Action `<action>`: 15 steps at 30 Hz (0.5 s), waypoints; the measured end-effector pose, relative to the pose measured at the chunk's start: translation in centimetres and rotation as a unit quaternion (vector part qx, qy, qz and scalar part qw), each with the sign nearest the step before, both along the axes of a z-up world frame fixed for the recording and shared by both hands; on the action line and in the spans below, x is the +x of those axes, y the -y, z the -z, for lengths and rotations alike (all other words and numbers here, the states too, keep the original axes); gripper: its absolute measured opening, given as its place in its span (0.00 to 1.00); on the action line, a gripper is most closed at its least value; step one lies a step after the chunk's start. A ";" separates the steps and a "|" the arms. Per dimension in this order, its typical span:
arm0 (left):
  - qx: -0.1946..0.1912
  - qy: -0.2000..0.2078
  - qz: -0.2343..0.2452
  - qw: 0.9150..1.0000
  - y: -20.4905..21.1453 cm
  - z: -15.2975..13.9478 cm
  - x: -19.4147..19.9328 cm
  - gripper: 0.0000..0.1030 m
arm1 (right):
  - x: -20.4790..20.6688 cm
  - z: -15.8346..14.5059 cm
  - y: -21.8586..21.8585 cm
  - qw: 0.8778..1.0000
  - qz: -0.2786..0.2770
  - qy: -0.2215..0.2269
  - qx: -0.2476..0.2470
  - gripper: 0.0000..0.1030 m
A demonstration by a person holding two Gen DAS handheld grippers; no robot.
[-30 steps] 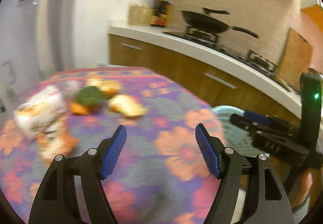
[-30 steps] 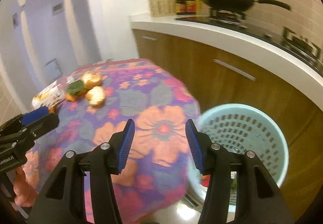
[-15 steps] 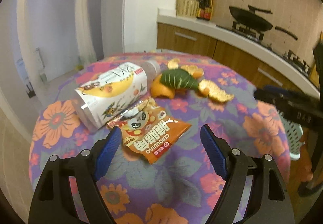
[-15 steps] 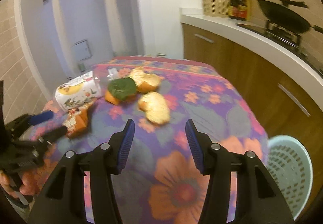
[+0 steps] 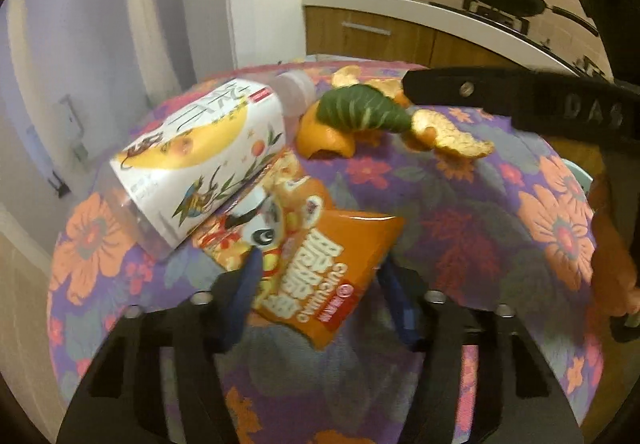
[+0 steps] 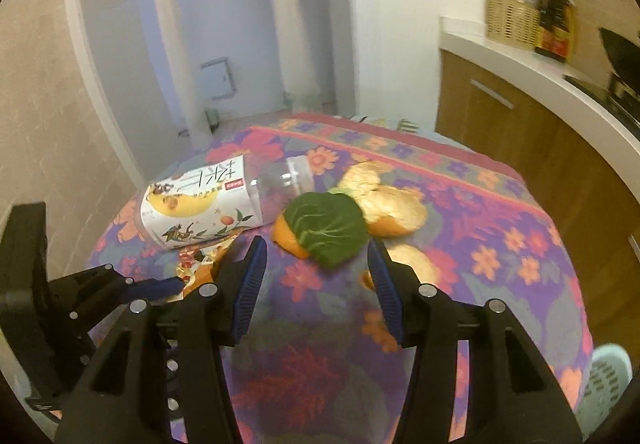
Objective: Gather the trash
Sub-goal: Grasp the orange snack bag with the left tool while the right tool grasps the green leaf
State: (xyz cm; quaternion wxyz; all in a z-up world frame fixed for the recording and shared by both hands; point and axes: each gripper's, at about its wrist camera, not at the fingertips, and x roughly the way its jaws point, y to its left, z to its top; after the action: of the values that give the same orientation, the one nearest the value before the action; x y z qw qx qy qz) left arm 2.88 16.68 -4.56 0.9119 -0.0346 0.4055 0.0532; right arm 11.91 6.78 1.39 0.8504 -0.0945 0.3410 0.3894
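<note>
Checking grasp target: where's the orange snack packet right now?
Left wrist view: the orange snack packet lies on the floral tablecloth, between the closing left gripper fingers, its far end tucked under the bottle.

The orange snack bag (image 5: 320,264) has the word "CUICUIJIAO" in white letters, upside down in the left wrist view, with big white Chinese letters beside it that are hard to make out. A small red round logo sits near its corner, too small to read. The black right gripper (image 5: 520,103) shows the letters "DAS". The bottle (image 5: 204,151) label has large Chinese writing, unreadable.
</note>
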 end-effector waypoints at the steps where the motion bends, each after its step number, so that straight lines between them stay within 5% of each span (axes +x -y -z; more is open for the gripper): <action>1: -0.008 0.001 0.002 1.000 -0.2 0.0 -0.1 0.37 | 0.1 0.2 -0.3 1.000 -0.003 0.002 -0.004 0.47; 3: -0.023 0.009 0.003 1.000 -0.5 0.0 -0.3 0.22 | 0.4 0.7 -1.2 1.000 -0.007 0.004 -0.010 0.47; 15: -0.082 0.030 0.002 0.996 -1.8 0.0 -1.2 0.20 | 2.1 3.6 -4.6 0.998 0.013 0.017 -0.066 0.46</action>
State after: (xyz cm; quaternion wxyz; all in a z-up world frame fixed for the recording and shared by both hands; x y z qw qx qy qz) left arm 1.70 18.44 -4.59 0.9178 -0.1098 0.3811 0.0175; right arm 13.99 11.35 -2.19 0.8529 -0.1522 0.3526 0.3537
